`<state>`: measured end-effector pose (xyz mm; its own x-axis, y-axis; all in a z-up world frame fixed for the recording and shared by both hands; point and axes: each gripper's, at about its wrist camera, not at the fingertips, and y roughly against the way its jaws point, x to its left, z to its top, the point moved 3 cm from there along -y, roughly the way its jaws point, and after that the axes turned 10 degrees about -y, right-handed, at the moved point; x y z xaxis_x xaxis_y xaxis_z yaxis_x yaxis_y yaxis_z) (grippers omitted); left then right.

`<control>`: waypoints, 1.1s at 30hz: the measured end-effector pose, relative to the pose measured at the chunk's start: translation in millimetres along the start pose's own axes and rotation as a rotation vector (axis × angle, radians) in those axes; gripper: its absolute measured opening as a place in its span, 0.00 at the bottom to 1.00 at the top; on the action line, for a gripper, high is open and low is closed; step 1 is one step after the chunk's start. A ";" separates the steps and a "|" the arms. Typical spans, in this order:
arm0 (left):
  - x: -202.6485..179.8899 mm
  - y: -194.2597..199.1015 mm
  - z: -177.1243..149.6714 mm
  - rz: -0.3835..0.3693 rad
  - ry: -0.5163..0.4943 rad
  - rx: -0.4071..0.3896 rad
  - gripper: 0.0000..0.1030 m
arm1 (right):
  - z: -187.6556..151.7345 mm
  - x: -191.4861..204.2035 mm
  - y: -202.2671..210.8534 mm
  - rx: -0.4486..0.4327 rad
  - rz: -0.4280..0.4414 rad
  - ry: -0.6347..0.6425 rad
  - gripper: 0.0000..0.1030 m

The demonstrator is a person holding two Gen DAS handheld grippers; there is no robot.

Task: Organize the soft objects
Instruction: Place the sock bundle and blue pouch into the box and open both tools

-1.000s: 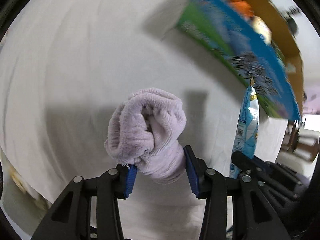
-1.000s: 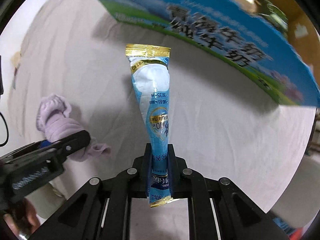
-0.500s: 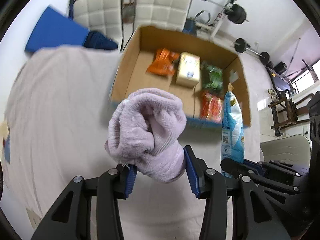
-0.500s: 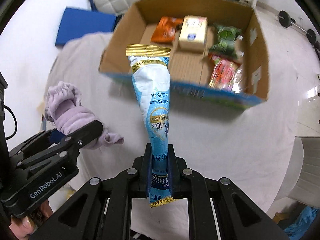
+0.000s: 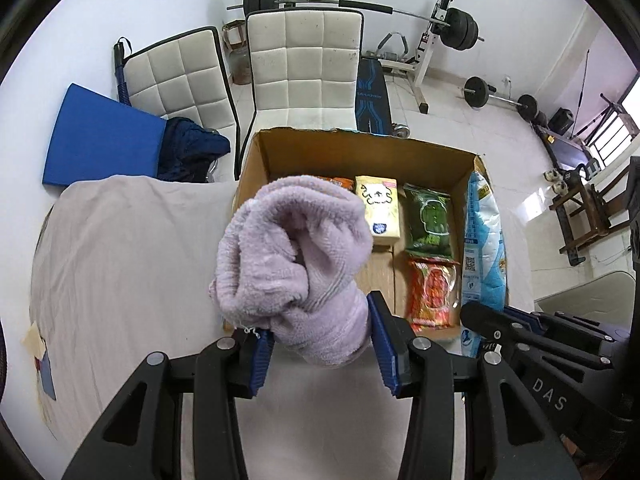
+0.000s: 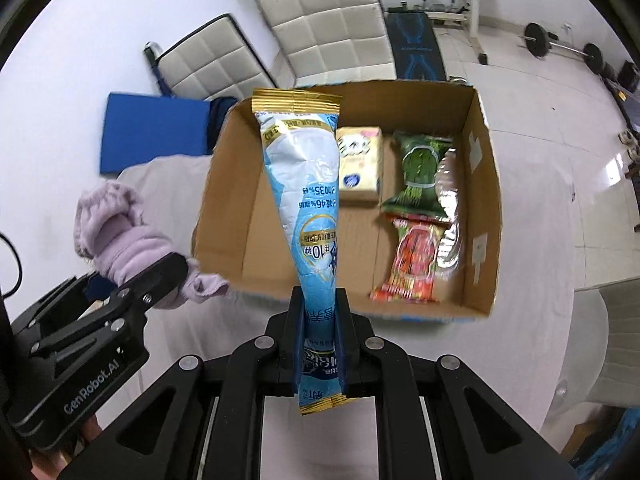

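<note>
Left tongs (image 5: 320, 344) grip a rolled lilac towel (image 5: 294, 256); right tongs (image 6: 319, 334) clamp an upright blue pouch (image 6: 308, 200), both poised just before the open box (image 6: 478, 184).

The cardboard box (image 5: 256, 160) sits on the far part of the cloth-covered table (image 5: 120, 260). Inside it, along the far wall, the tissue pack (image 5: 378, 210) lies left of the leafy snack bag (image 5: 430, 220); another snack bag (image 5: 432, 294) lies near of that one, by the right wall. 2 padded chairs (image 5: 304, 64) stand on the floor beyond the box, a mat (image 5: 96, 136) to their left and a weight bench (image 5: 372, 96) to their right. The rolled sock (image 5: 296, 256) hangs before the box's left part in the left gripper (image 5: 320, 346); the pouch (image 6: 308, 200) stands up from the right gripper (image 6: 320, 344), before the box's left half.
</note>
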<state>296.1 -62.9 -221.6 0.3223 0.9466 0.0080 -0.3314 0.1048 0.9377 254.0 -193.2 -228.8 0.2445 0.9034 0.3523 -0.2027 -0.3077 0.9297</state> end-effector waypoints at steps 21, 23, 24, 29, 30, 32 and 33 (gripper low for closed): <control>28.6 -157.0 13.1 -0.153 0.096 0.347 0.40 | 68.3 -28.0 -121.5 0.067 -0.042 -0.241 0.13; 26.5 -166.5 11.6 -0.166 0.096 0.376 0.40 | 69.0 -28.9 -133.5 0.073 -0.046 -0.255 0.13; 25.0 -173.3 10.9 -0.170 0.095 0.395 0.40 | 69.4 -29.4 -137.5 0.075 -0.047 -0.260 0.13; 22.9 -192.2 11.3 -0.168 0.083 0.440 0.43 | 70.1 -39.2 -162.4 0.082 -0.064 -0.308 0.14; 22.2 -193.7 11.4 -0.163 0.075 0.448 0.43 | 69.6 -40.6 -165.9 0.087 -0.070 -0.312 0.14; 22.1 -194.2 11.4 -0.136 0.066 0.457 0.44 | 69.1 -42.8 -171.5 0.101 -0.063 -0.324 0.15; 21.8 -193.8 11.5 -0.124 0.064 0.459 0.44 | 68.5 -44.5 -173.6 0.107 -0.059 -0.333 0.15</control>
<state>377.5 -66.1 -399.1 0.2742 0.9540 -0.1215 0.1361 0.0866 0.9869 343.2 -200.4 -398.5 0.5523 0.7791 0.2966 -0.0823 -0.3031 0.9494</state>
